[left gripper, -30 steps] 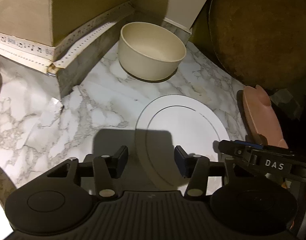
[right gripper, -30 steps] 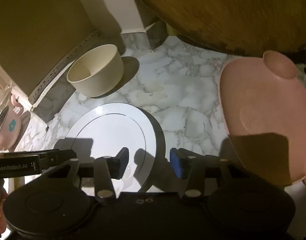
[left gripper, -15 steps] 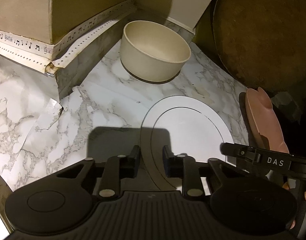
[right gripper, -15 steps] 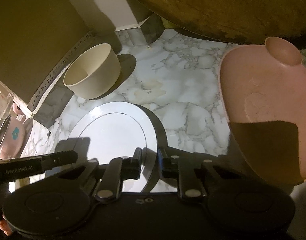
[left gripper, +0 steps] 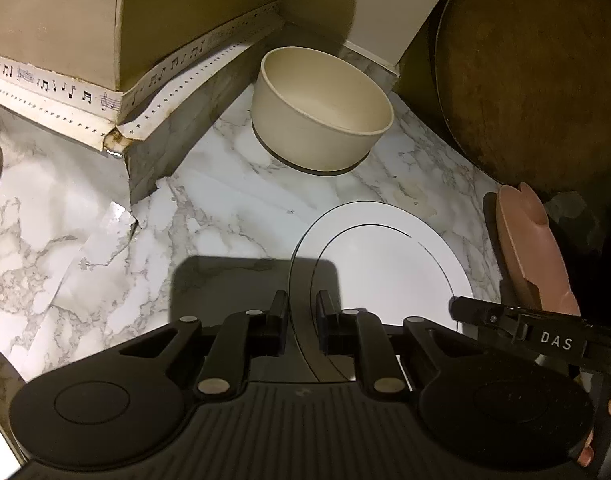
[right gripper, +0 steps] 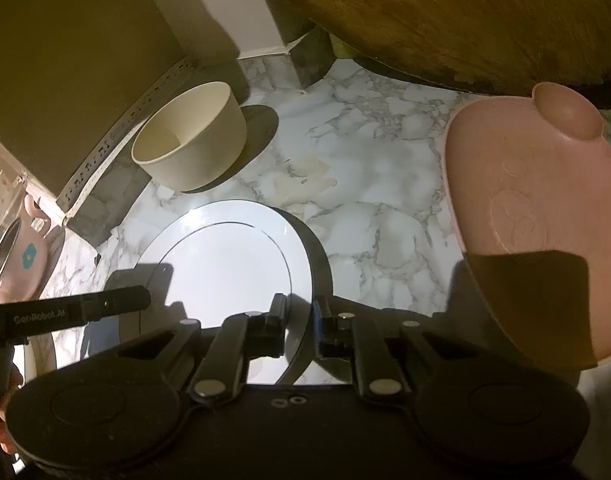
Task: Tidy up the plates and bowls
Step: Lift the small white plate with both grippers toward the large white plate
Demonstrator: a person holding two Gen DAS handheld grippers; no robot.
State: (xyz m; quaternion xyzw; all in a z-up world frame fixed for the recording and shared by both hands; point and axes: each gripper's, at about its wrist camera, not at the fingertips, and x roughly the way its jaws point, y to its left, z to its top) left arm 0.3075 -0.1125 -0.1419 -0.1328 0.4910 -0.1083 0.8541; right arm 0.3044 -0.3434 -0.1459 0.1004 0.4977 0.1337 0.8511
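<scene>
Sitting on the marble counter (left gripper: 233, 216), largest first: a round brown board (left gripper: 533, 64) leaning at the back right, then a pink bowl with a small ear-like bump (right gripper: 537, 208) at the right, nothing visible inside it, lower half in shadow. White plate (left gripper: 389, 264) is near the front, middle of the counter, bare on top, with a thin dark ring line inside the rim. Cream bowl (left gripper: 321, 108) stands upright in the back corner, well apart from the plate, interior looks empty. Pink mug with a blue mark (right gripper: 21, 256) is at the far left edge in the right wrist view, contents not visible. Left gripper (left gripper: 301, 312) has the plate's left rim between its fingers, jaws closing onto it, gap narrow, pads at the rim. Right gripper (right gripper: 299, 316) sits on the plate's right rim, jaws drawn nearly together and clamped on that edge. Plate edge on the right side throws a dark shadow onto the counter.
</scene>
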